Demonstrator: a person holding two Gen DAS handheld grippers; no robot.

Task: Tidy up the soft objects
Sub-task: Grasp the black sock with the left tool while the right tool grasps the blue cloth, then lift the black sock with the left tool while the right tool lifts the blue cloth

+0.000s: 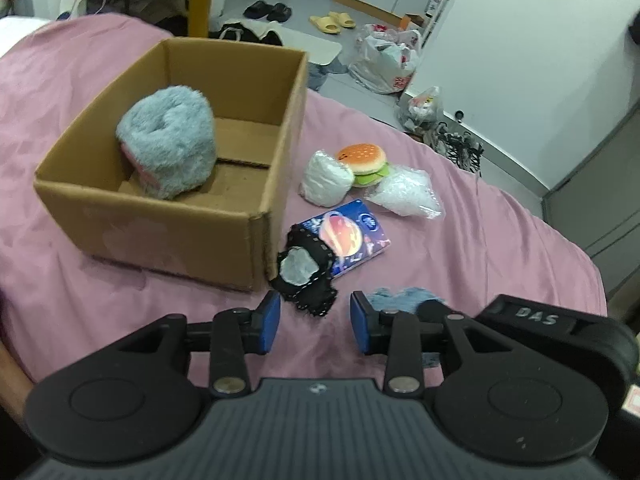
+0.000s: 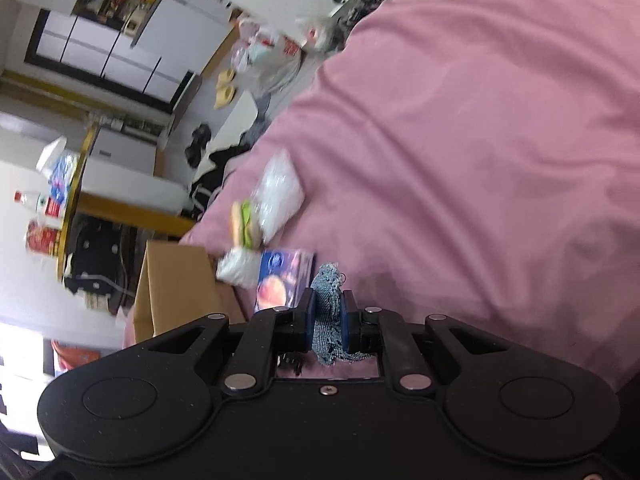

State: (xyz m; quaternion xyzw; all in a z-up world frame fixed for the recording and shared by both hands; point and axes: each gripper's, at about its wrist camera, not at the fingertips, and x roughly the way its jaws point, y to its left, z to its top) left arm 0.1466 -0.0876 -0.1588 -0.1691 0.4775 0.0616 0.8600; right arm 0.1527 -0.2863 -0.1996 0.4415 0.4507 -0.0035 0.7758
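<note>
An open cardboard box sits on the pink bed sheet and holds a fluffy grey plush. My left gripper is open and empty, just short of a black lace piece lying by the box corner. Beyond lie a tissue pack, a white soft bundle, a burger plush and a clear bag. My right gripper is shut on a blue knitted cloth, which also shows in the left wrist view beside the right gripper's body.
The right wrist view is rolled sideways; it shows the box, tissue pack and burger plush. The bed edge drops to a floor with slippers, plastic bags and shoes.
</note>
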